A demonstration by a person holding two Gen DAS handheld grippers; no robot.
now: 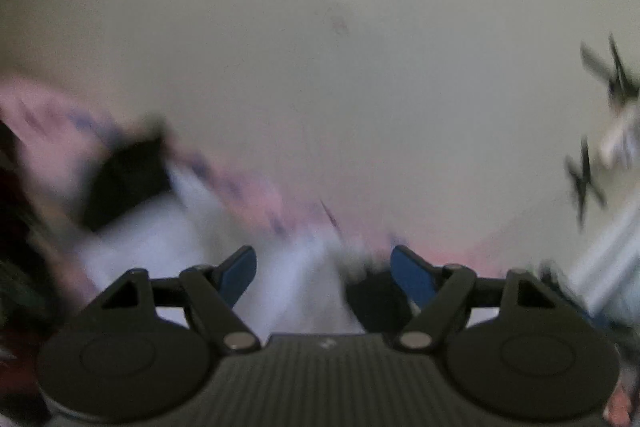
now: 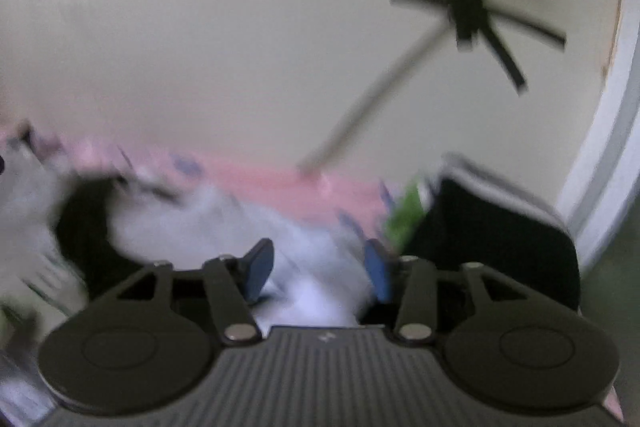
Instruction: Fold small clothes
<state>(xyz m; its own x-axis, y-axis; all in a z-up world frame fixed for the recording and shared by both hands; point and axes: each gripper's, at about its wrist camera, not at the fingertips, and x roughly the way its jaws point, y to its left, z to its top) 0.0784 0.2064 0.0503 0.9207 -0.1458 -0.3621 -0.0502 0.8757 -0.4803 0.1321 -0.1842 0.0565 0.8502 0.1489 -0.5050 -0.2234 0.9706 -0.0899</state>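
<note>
Both views are blurred by motion. A white garment [image 1: 160,239] with black parts [image 1: 128,179] lies on a pink patterned cloth [image 1: 256,191] below my left gripper [image 1: 323,263], whose blue-padded jaws stand wide apart with nothing between them. In the right wrist view the same white garment [image 2: 248,223] with a black patch [image 2: 84,223] lies under my right gripper [image 2: 318,267], which is open and empty just above it. Both cameras point mostly up at the pale wall.
A pale wall [image 1: 320,47] fills both views. A black cross-shaped stand [image 2: 468,11] with a thin pole shows upper right, and also at the right edge of the left wrist view [image 1: 616,75]. A black bag-like object [image 2: 492,239] and something green [image 2: 406,215] sit at right.
</note>
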